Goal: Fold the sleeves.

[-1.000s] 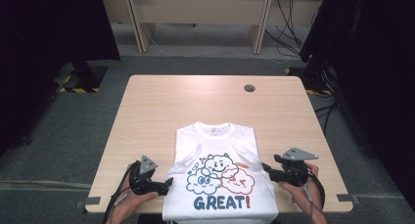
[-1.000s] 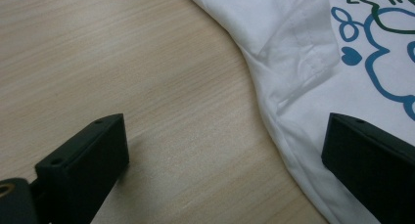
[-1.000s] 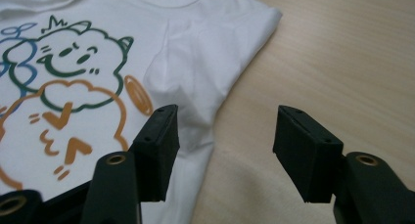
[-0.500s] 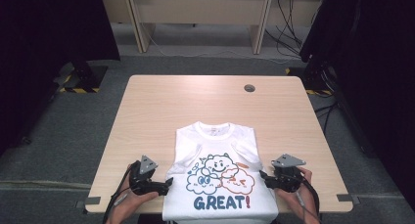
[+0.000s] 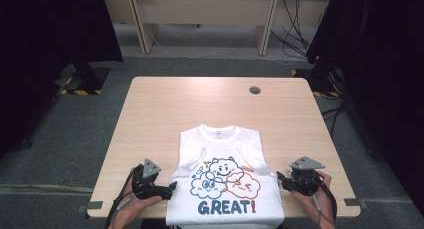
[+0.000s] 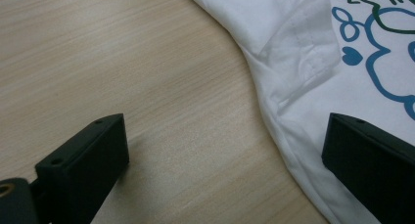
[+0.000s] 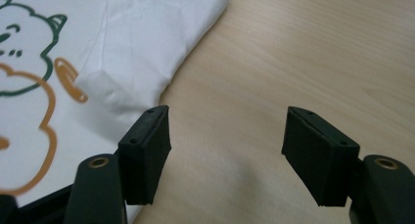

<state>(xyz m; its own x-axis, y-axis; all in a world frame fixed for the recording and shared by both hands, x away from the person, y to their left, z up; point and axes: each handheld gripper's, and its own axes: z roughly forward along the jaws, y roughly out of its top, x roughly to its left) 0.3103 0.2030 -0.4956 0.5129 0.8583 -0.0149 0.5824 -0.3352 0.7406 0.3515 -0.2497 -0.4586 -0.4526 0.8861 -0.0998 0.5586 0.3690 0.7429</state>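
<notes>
Your left gripper [image 5: 171,188] stands open at the white T-shirt's [image 5: 225,189] left edge; your right gripper [image 5: 280,179], jaws just opening wider, holds nothing beside its right edge.

The right gripper [image 5: 280,178] has drawn back off the shirt [image 5: 225,189], its jaws just opening, nothing between them.

Wooden table [image 5: 165,109] on grey carpet [image 5: 75,134], dark curtains [image 5: 45,44].

White printed T-shirt [image 7: 142,33] edge, wooden table [image 7: 303,53], right gripper [image 7: 227,150] just widened, fingers empty.
</notes>
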